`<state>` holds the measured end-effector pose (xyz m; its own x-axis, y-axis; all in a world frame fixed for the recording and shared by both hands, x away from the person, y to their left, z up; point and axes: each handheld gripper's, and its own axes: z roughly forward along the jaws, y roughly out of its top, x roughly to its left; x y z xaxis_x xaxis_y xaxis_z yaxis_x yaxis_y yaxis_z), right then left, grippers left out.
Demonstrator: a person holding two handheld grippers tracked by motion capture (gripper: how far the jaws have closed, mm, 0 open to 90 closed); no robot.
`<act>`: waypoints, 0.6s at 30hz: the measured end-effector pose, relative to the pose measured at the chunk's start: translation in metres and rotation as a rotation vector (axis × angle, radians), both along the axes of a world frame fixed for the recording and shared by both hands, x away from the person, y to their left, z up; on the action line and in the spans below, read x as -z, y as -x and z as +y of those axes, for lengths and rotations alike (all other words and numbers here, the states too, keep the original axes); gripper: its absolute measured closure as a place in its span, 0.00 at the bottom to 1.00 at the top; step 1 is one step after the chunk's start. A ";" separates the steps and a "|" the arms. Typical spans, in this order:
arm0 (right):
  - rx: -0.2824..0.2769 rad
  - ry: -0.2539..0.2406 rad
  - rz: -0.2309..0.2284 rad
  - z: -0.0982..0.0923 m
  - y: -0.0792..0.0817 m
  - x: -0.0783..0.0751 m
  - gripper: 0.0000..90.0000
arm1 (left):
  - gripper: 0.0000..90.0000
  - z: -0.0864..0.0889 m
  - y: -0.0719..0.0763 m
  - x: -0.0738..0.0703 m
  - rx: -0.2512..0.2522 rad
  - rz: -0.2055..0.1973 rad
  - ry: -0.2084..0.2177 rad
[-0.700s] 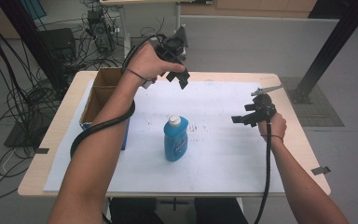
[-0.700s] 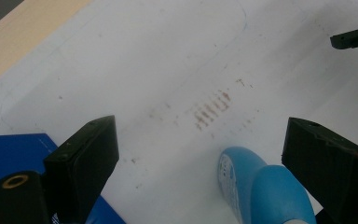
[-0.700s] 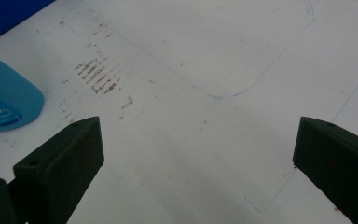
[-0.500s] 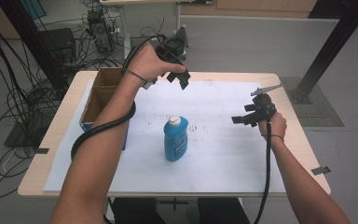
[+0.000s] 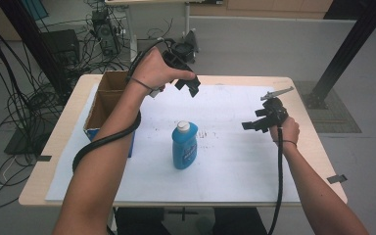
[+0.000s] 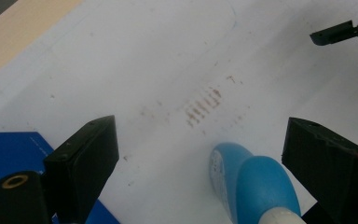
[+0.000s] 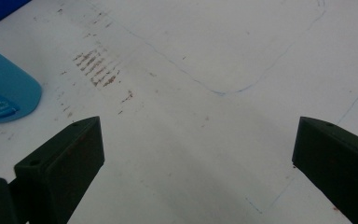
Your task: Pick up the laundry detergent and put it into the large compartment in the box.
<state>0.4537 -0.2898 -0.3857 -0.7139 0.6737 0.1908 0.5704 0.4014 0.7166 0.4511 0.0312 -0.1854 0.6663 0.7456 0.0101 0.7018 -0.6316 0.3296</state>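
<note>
White paper covers the table where the blue bottle stands upright, your left hand-held gripper hovering released behind it, your right hand-held gripper released well beside it.

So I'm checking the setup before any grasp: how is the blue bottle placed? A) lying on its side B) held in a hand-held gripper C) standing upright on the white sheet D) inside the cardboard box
C: the blue bottle stands upright, white cap up, on the white sheet, apart from both grippers.
</note>
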 end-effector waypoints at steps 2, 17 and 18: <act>0.001 0.000 0.000 0.000 0.000 0.000 0.02 | 0.12 0.001 0.005 -0.002 0.002 -0.007 -0.007; 0.002 0.002 -0.003 0.000 -0.002 0.001 0.02 | 0.12 -0.005 0.039 -0.009 0.052 0.007 -0.024; 0.003 0.000 0.002 0.000 -0.002 0.001 0.02 | 0.12 -0.005 0.042 -0.009 0.057 0.005 -0.027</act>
<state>0.4553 -0.2897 -0.3866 -0.7118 0.6756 0.1918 0.5726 0.4001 0.7156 0.4094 0.0265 -0.1764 0.7076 0.7061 0.0262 0.6662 -0.6790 0.3084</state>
